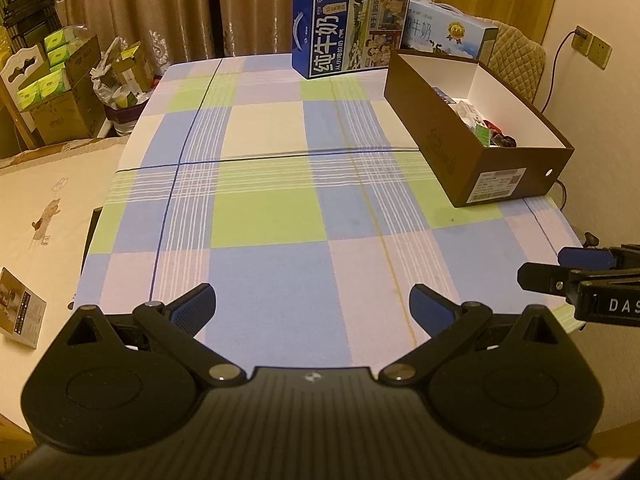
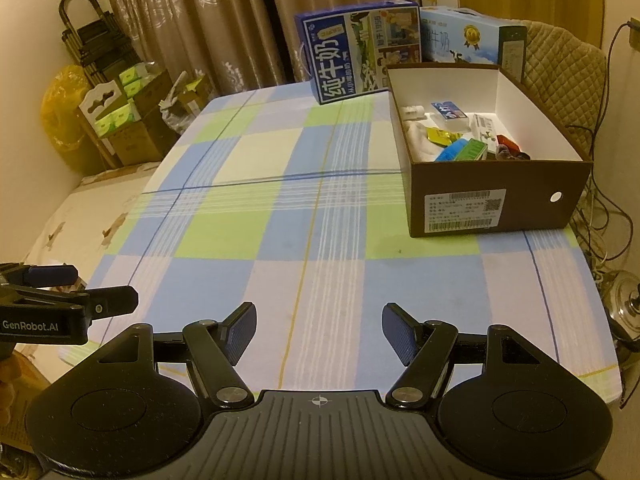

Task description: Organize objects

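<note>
A brown cardboard box (image 2: 496, 204) with a white inside stands at the table's right side, also in the left wrist view as the box (image 1: 436, 136). Several small items (image 2: 460, 136) lie inside it: packets, small cartons and a white cloth. My left gripper (image 1: 312, 312) hovers open over the near edge of the checked tablecloth (image 1: 272, 184), holding nothing. My right gripper (image 2: 318, 332) is open too, empty, over the near cloth (image 2: 280, 216). Each gripper shows at the edge of the other's view: the right gripper (image 1: 560, 264) and the left gripper (image 2: 80, 286).
A dark blue milk carton (image 2: 360, 54) and a light blue carton (image 2: 468, 40) stand at the table's far edge. A quilted chair back (image 2: 560, 76) rises behind the box. Cardboard boxes of green packs (image 1: 56, 80) sit on the floor left. Cables hang at the right wall.
</note>
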`<state>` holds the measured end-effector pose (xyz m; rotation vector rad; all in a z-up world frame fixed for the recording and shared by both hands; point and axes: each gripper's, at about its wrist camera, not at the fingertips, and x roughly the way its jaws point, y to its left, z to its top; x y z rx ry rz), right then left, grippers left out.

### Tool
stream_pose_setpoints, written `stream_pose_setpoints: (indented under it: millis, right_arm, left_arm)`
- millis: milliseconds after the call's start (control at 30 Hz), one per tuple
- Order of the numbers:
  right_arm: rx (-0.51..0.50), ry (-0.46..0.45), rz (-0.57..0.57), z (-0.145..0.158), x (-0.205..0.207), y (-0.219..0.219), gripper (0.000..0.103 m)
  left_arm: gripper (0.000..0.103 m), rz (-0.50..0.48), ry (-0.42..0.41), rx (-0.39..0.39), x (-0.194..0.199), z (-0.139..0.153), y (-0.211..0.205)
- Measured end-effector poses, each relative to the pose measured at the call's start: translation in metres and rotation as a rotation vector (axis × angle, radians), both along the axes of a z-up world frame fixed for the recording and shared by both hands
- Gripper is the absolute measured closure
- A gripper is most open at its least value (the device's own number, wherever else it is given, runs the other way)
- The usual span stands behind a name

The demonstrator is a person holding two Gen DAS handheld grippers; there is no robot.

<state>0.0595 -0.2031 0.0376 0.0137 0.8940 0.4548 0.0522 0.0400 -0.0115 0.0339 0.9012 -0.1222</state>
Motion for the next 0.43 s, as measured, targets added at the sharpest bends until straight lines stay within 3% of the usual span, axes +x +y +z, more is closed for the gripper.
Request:
stream_pose_setpoints:
  millis: [433]
  right_arm:
    - [0.002,0.0,-0.003,-0.0022,0.0044,0.0025,0.036]
  left_arm:
    - [0.001,-0.008,0.006,0.003,0.0049,-0.0048,0.0007]
